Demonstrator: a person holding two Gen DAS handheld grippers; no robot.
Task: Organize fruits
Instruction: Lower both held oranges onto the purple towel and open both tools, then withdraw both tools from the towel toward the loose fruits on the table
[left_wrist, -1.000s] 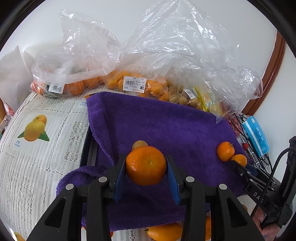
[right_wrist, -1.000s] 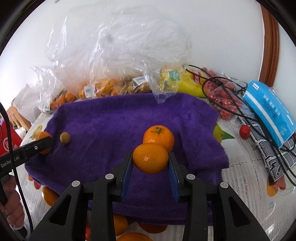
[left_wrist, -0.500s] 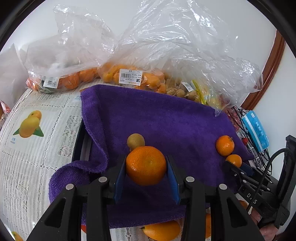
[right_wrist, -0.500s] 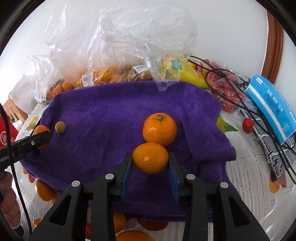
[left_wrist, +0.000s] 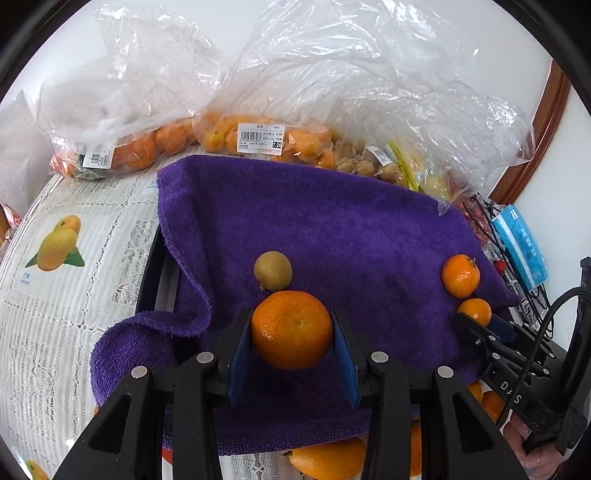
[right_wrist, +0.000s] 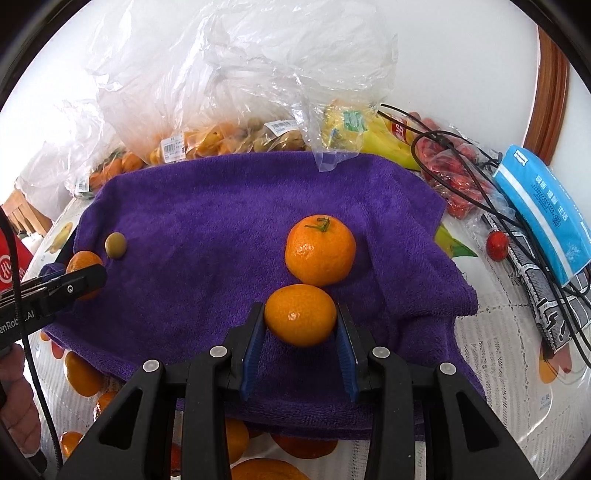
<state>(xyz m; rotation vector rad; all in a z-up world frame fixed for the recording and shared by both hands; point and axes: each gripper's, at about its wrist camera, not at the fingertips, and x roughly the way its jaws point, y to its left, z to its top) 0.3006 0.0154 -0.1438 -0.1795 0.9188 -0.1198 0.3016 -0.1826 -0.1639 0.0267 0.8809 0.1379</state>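
Left gripper (left_wrist: 291, 330) is pinching a dimpled round mandarin (left_wrist: 291, 329); right gripper (right_wrist: 300, 315) is squeezing a glossy tangerine (right_wrist: 300, 315) over the fuzzy purple towel (right_wrist: 207, 206).

Both of your grippers are clamped, each on a fruit.

Your left black two-finger gripper with blue pads (left_wrist: 291, 349) pinches a round orange mandarin (left_wrist: 291, 329) between both pads, angled down. Your right black two-finger gripper with blue pads (right_wrist: 300, 339) squeezes a smaller oval orange mandarin (right_wrist: 300, 314) the same way, tilted down too. From the left view, your right hand (left_wrist: 532, 448) shows only as fingers on the handle at the lower right. From the right view, your left hand (right_wrist: 16, 413) wraps its handle at the lower left edge.
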